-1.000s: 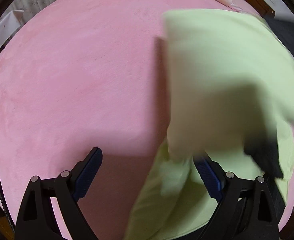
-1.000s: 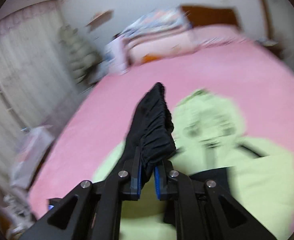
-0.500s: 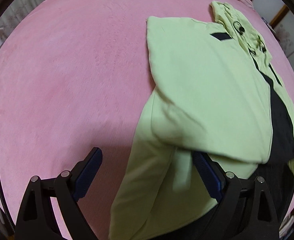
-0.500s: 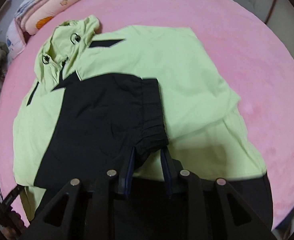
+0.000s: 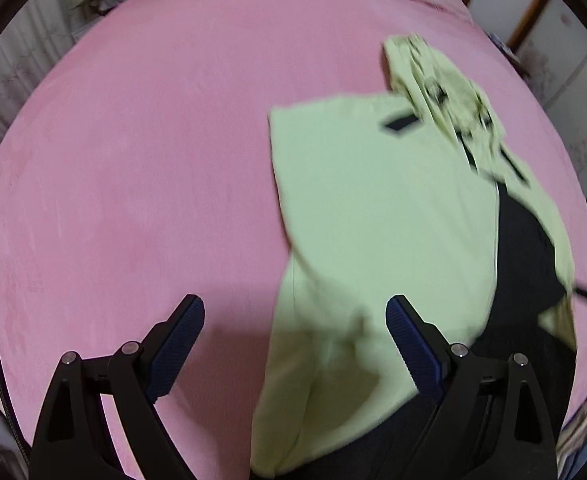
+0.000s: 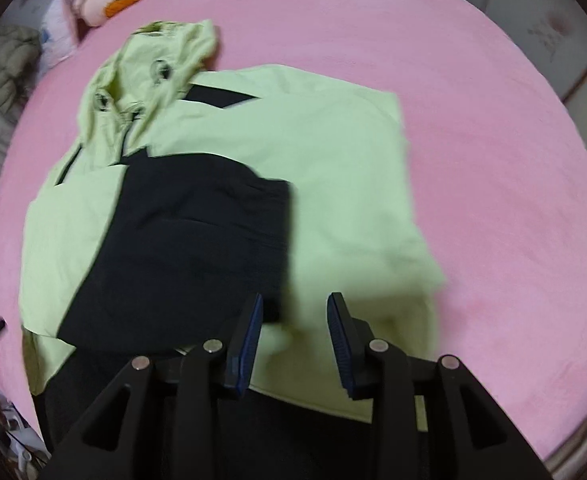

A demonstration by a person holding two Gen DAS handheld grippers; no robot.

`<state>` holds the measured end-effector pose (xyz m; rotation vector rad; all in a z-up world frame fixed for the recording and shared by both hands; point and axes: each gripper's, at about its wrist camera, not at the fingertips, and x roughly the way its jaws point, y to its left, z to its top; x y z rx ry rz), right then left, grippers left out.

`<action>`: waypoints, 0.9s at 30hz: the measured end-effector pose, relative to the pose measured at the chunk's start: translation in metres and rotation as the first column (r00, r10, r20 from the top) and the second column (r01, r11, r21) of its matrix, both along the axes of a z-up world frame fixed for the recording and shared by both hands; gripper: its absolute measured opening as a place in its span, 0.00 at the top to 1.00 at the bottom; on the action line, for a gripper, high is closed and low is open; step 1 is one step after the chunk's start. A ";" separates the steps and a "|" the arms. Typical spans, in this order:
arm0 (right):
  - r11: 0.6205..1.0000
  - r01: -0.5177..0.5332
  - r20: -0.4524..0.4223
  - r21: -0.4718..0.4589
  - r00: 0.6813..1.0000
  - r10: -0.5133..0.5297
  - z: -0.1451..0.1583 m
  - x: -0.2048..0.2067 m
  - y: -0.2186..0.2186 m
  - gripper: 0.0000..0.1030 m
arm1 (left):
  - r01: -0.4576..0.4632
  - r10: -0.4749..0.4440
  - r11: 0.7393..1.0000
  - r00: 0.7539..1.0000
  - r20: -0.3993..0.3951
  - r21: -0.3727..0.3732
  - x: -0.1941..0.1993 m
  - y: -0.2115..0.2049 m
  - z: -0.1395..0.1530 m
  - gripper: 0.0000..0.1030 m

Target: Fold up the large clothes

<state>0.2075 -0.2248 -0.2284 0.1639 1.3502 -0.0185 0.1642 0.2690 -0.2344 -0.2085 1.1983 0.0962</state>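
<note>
Now the light green jacket (image 6: 333, 152) lies flat on the pink bed (image 6: 493, 120), hood (image 6: 149, 68) toward 11 o'clock in the right wrist view, with its black sleeve (image 6: 189, 240) folded across the chest. Both grippers hold nothing: the left gripper (image 5: 295, 338) has its fingers spread wide at the jacket's edge, and the right gripper (image 6: 295, 322) stands parted over the hem at 6 o'clock.

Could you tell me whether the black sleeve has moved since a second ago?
Yes: the black sleeve was lifted then; now it lies flat on the lime-green hooded jacket, released by the right tool.
</note>
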 end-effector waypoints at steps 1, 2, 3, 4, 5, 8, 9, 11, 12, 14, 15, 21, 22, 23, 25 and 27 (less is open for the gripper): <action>0.999 0.023 0.004 0.026 1.000 -0.023 0.002 -0.003 -0.009 0.67 | -0.016 0.016 1.000 1.000 0.009 -0.004 0.011 0.003 0.000 0.11; 0.998 0.036 0.010 0.050 0.999 -0.037 0.003 -0.005 -0.014 0.67 | -0.030 0.030 1.000 0.999 0.016 -0.006 0.021 0.006 -0.003 0.11; 0.997 0.044 0.016 0.071 0.999 -0.045 0.002 -0.003 -0.019 0.67 | -0.040 0.041 0.999 0.999 0.023 -0.005 0.034 0.006 -0.007 0.11; 0.996 0.042 0.020 0.081 0.999 -0.043 0.000 0.003 -0.021 0.67 | -0.045 0.045 0.999 0.999 0.029 -0.001 0.044 0.008 -0.011 0.11; 0.996 0.036 0.024 0.085 0.999 -0.038 -0.003 0.009 -0.020 0.67 | -0.049 0.049 0.999 0.999 0.024 0.008 0.057 0.009 -0.018 0.11; 0.990 -0.009 0.052 0.140 0.999 0.002 -0.019 0.041 -0.013 0.67 | -0.068 0.068 0.998 0.998 -0.016 -0.001 0.088 0.015 -0.042 0.11; 0.988 -0.021 0.055 0.156 0.998 0.013 -0.030 0.056 -0.011 0.67 | -0.084 0.084 0.996 0.996 -0.030 -0.012 0.094 0.018 -0.049 0.11; 0.985 -0.028 0.045 0.170 0.999 0.021 -0.045 0.073 -0.010 0.67 | -0.130 0.128 0.990 0.991 -0.044 -0.052 0.105 0.027 -0.061 0.11; 0.980 -0.030 0.039 0.195 0.999 0.023 -0.054 0.082 -0.011 0.67 | -0.151 0.148 0.986 0.988 -0.044 -0.076 0.109 0.030 -0.064 0.11; 0.973 -0.030 0.039 0.231 0.999 0.022 -0.063 0.093 -0.009 0.67 | -0.180 0.175 0.975 0.983 -0.048 -0.129 0.116 0.033 -0.070 0.11; 0.970 -0.041 0.048 0.238 0.998 0.030 -0.063 0.095 -0.006 0.65 | -0.185 0.179 0.971 0.982 -0.057 -0.150 0.120 0.032 -0.074 0.11; 0.961 -0.200 0.126 0.190 0.976 0.179 -0.045 0.093 0.015 0.77 | -0.179 0.175 0.975 0.984 -0.045 -0.129 0.130 0.014 -0.079 0.54; 0.963 -0.200 0.169 0.178 0.971 0.171 -0.033 0.092 0.013 0.77 | -0.188 0.186 0.977 0.982 -0.032 -0.102 0.129 0.013 -0.075 0.59; 0.967 -0.191 0.220 0.172 0.964 0.151 -0.020 0.090 0.009 0.77 | -0.203 0.202 0.975 0.979 -0.020 -0.093 0.128 0.013 -0.073 0.65; 0.975 -0.166 0.312 0.149 0.943 0.113 0.004 0.087 0.000 0.77 | -0.229 0.230 0.969 0.973 0.005 -0.089 0.125 0.014 -0.074 0.75; 0.982 -0.157 0.358 0.102 0.927 0.111 0.010 0.090 -0.002 0.77 | -0.242 0.244 0.967 0.969 0.021 -0.077 0.124 0.012 -0.077 0.81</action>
